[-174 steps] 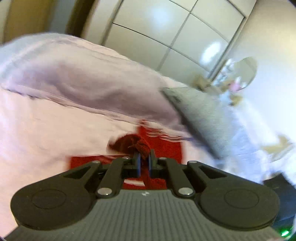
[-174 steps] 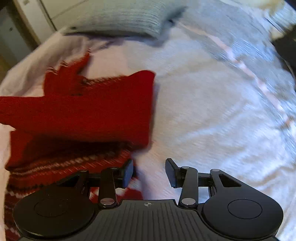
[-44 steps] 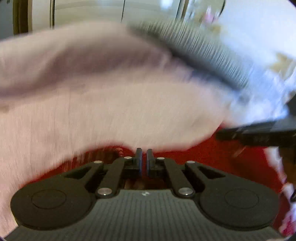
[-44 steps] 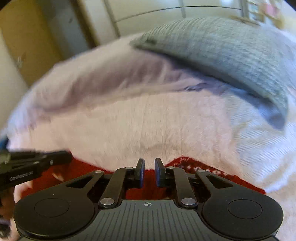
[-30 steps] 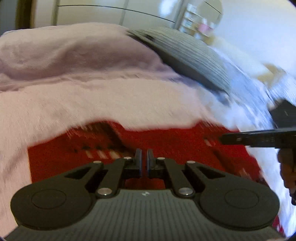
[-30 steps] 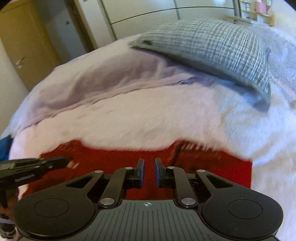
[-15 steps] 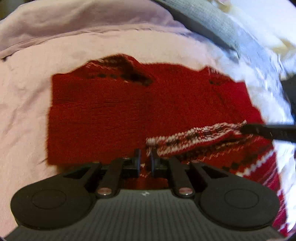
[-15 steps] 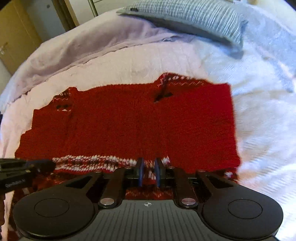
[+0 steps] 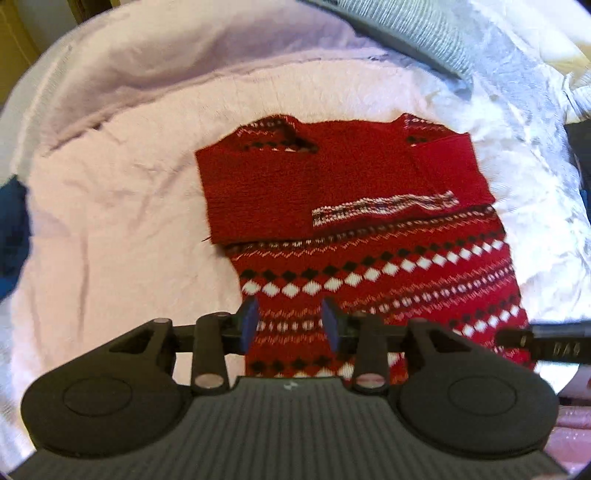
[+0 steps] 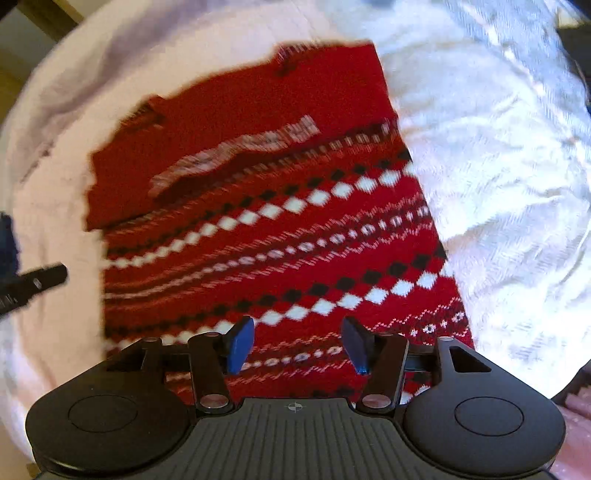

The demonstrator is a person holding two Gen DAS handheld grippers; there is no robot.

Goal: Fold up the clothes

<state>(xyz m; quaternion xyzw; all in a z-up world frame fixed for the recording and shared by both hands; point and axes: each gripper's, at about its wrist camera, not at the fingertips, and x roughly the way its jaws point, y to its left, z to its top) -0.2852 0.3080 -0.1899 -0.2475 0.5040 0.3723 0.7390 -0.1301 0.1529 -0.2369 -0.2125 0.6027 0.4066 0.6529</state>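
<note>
Red knit: sweater (image 9: 354,221) with black and white diamond bands lies flat on the bed (image 9: 122,206), its top part folded down over the patterned body.
Folded flap: plain red, its striped hem (image 9: 384,208) lying across the sweater's middle.
Left claw (image 9: 290,325): above the sweater's lower part, jaws opening, nothing gripped.
Right claw (image 10: 297,345): above the patterned body, jaws opening wide, nothing between them.
Bedding: pale pink cover, grey pillow (image 9: 410,26) at the head.
</note>
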